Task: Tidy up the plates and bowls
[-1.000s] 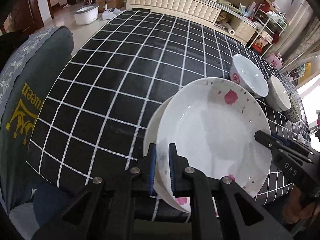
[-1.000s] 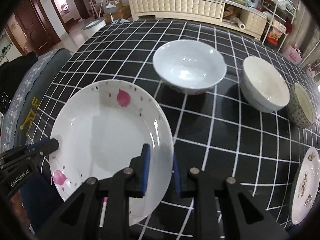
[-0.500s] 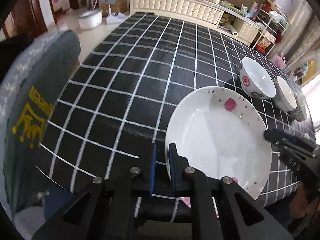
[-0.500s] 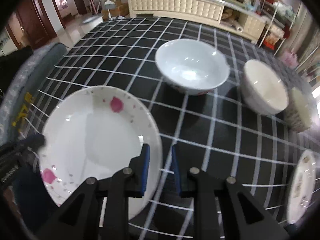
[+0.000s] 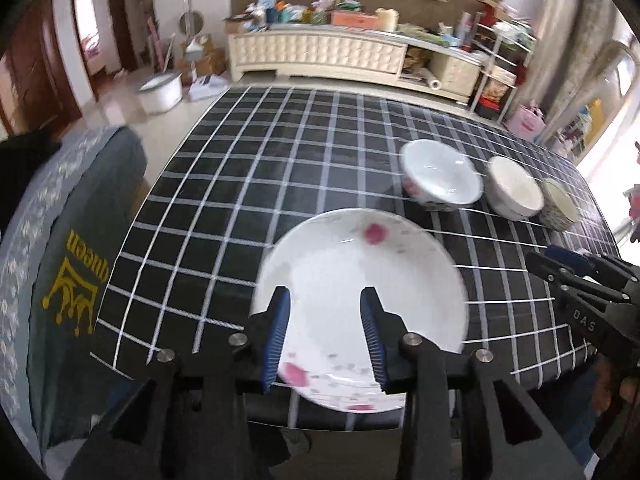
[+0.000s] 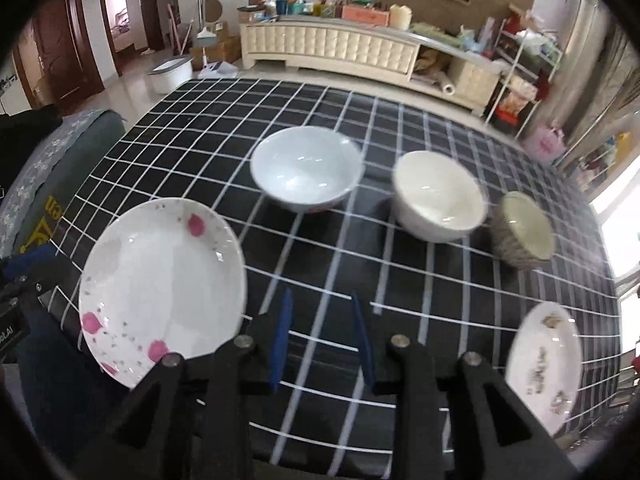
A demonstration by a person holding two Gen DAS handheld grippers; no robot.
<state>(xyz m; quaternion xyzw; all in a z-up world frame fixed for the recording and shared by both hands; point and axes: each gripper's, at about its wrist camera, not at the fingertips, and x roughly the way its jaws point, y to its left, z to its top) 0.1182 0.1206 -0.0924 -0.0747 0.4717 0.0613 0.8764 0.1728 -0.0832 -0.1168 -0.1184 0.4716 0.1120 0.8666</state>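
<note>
"queen" in yellow on a grey cushion (image 5: 80, 264), "DAS" on my right gripper (image 5: 580, 280), both my fingers spread, pink-flowered plate (image 5: 360, 292) on the counter (image 5: 240, 184) below my left gripper (image 5: 324, 332)

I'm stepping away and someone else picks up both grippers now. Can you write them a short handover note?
Left gripper: open, empty, above the pink-flowered plate.
Right gripper: open, empty, over the checked tablecloth.
Plate lies flat at the near table edge.
Three bowls in a row: white bowl, cream bowl, patterned bowl.
Second plate sits alone, near right.
Left: stack that plate, nest the bowls.
</note>
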